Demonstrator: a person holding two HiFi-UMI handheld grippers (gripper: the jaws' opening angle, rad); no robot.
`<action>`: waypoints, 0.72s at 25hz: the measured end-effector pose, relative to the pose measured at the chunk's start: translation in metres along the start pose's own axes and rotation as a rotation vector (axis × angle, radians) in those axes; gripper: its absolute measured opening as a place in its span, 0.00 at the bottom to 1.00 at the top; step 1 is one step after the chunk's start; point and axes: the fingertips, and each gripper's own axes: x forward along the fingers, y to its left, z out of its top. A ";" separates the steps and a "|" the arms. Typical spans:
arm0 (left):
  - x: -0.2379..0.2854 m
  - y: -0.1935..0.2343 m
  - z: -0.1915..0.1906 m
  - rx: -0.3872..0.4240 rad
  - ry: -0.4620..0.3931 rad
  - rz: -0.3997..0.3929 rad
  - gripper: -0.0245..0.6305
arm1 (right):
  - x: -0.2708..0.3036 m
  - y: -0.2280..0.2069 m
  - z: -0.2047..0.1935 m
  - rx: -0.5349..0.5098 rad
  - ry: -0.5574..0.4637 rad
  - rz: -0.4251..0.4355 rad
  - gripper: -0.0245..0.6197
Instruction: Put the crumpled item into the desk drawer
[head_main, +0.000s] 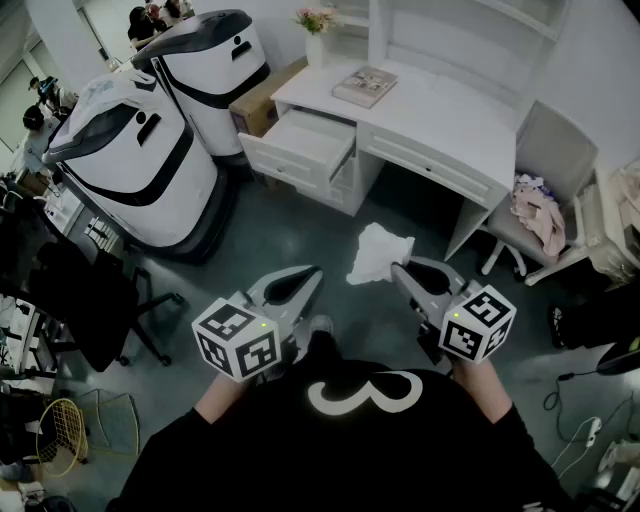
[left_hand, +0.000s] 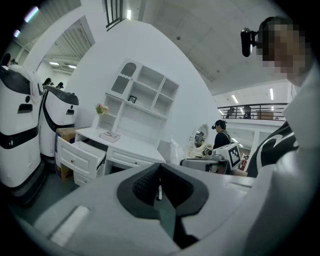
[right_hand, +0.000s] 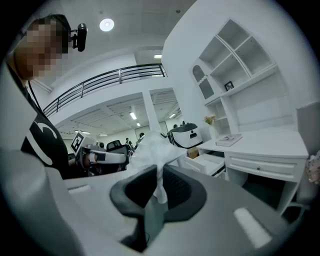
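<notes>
A crumpled white tissue (head_main: 378, 252) hangs from my right gripper (head_main: 400, 270), whose jaws are shut on it above the grey floor. In the right gripper view the tissue (right_hand: 154, 155) bunches up out of the closed pads. My left gripper (head_main: 314, 274) is shut with nothing in it; its pads meet in the left gripper view (left_hand: 159, 192). The white desk (head_main: 440, 110) stands ahead, its upper left drawer (head_main: 300, 145) pulled open and apparently empty. The drawer (left_hand: 80, 155) also shows at the left gripper view's left, and the drawer (right_hand: 207, 162) is right of the tissue in the right gripper view.
Two large white-and-black machines (head_main: 150, 150) stand left of the desk, with a cardboard box (head_main: 262, 100) behind. A book (head_main: 365, 86) and a flower vase (head_main: 316, 38) rest on the desk. A white chair (head_main: 540, 190) with pink cloth stands at the right. A black office chair (head_main: 90, 300) is at my left.
</notes>
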 end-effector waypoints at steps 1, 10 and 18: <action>0.000 0.000 0.000 0.003 0.003 -0.002 0.05 | 0.000 0.000 0.000 0.001 -0.003 0.000 0.10; 0.017 -0.006 0.003 0.033 0.030 -0.044 0.05 | -0.005 -0.013 0.002 0.023 -0.025 -0.025 0.10; 0.056 0.012 0.009 0.033 0.049 -0.078 0.05 | 0.005 -0.051 0.004 0.062 -0.021 -0.071 0.10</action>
